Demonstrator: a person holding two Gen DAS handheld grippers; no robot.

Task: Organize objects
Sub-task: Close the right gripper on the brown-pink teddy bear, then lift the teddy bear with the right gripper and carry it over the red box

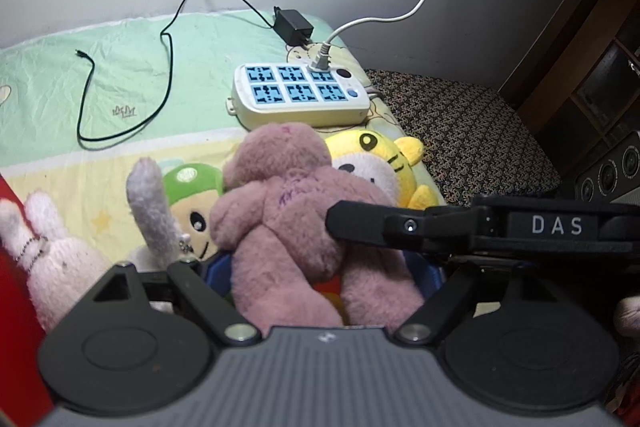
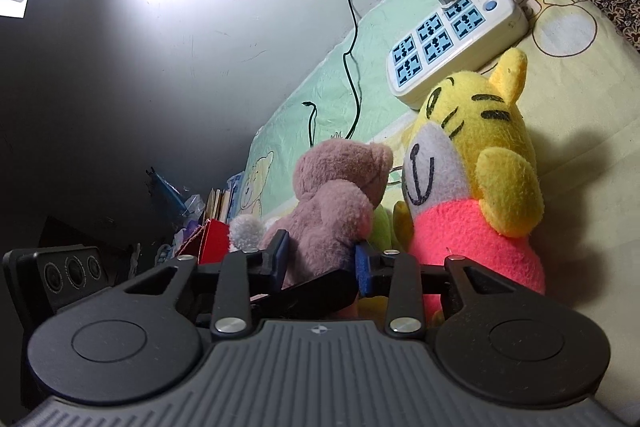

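"DAS" printed on the right gripper [image 1: 440, 227] arm. Pink teddy [image 2: 336, 195] sits between both grippers' fingers: right gripper clamped on it, left gripper [image 1: 320, 275] straddling its body, grip unclear.

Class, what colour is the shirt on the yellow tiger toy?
Bright pink. The tiger toy's shirt shows best in the right wrist view.

The plush bear [image 1: 288, 211] is dusty pink. Beside it the tiger toy [image 2: 480, 163] is yellow with black stripes, a white muzzle and neon pink body. The power strip [image 1: 300, 95] is cream with blue sockets. The bed sheet [image 1: 120, 67] is mint green and pale yellow, cartoon-printed. At lower left, a bunny [image 1: 52, 251] looks pale pink, perhaps white.
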